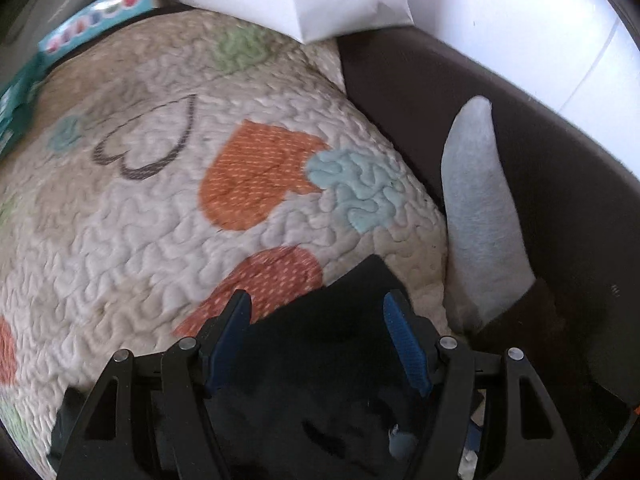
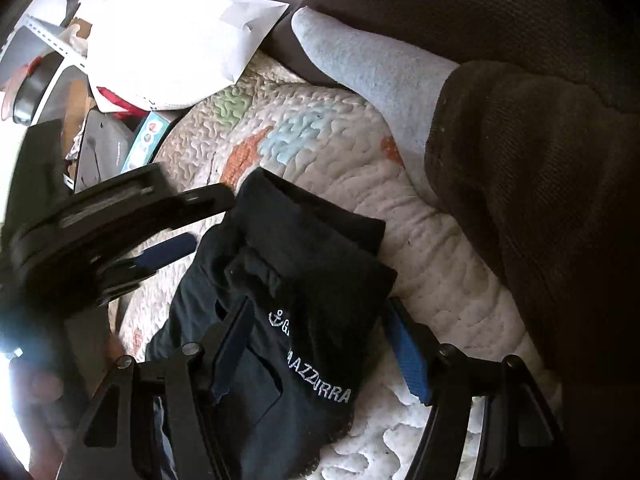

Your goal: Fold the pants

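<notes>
Closest to the right wrist camera, the right tool (image 2: 316, 344) stands wide open with its blue-padded fingers on either side of the pants (image 2: 288, 312), gripping nothing. The pants are black, already folded into a compact bundle of several layers, with a gathered waistband edge on top and white embroidered lettering and a small anchor on the upper face. They lie on the quilt (image 2: 440, 280), a cream stitched cover printed with orange and pale blue hearts.

To the left in this view the left tool (image 2: 168, 240) reaches in sideways just beside the bundle, one blue pad visible; its opening is hard to judge here. The left wrist view settles that: the left tool (image 1: 316, 340) is spread wide, empty, with a corner of the pants (image 1: 340, 340) lying between and below its fingers.

Only the right view shows the lettering and folded layers; the left view shows just a dark, featureless mass, but far more of the quilt (image 1: 160, 220).

Farther off, a grey sock (image 2: 372, 64) rests at the quilt's edge against a brown cushion (image 2: 500, 20). A white bag (image 2: 168, 40) lies at the far end.
</notes>
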Demonstrator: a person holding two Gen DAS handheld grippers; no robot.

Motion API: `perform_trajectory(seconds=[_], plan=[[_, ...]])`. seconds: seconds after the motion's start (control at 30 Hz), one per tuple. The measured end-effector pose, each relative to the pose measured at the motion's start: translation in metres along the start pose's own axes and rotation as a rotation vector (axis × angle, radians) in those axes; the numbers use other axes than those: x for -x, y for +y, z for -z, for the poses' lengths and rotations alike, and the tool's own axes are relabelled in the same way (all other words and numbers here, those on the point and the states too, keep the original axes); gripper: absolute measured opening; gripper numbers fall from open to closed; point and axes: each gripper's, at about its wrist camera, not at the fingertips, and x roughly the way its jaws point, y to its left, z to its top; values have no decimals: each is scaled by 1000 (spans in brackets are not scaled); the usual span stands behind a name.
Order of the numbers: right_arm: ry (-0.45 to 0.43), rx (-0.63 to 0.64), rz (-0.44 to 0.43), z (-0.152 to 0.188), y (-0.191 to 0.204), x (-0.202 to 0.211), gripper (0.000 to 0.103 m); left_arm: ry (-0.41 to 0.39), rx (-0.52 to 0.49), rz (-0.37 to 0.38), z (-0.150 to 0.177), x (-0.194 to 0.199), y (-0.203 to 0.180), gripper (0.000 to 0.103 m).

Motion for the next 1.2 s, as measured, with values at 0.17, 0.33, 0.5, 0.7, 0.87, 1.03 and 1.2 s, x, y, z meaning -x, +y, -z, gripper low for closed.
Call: perform_trajectory(seconds=[0.17, 0.33, 0.5, 0.7, 0.87, 1.03, 1.2], plan=[[-6, -4, 5, -1, 1, -1, 73, 50, -45, 13, -12, -20, -8, 68], [-14, 7, 11, 2, 2, 1, 73, 87, -102, -15, -10, -34, -15, 74], [6, 15, 5, 3, 5, 2, 64, 92, -142, -29, -6, -37, -20, 64], [50, -42, -6, -1, -1, 7, 27, 55, -269, -22, -1, -7, -29, 29], [20, 49, -61, 2, 29, 27, 20, -27, -254, -32, 6, 37, -10, 27], [-7, 201, -152, 17, 73, 49, 19, -110, -143, 6, 15, 85, 36, 27], [5, 369, -224, 47, 117, 59, 19, -164, -37, 40, 45, 123, 87, 27]])
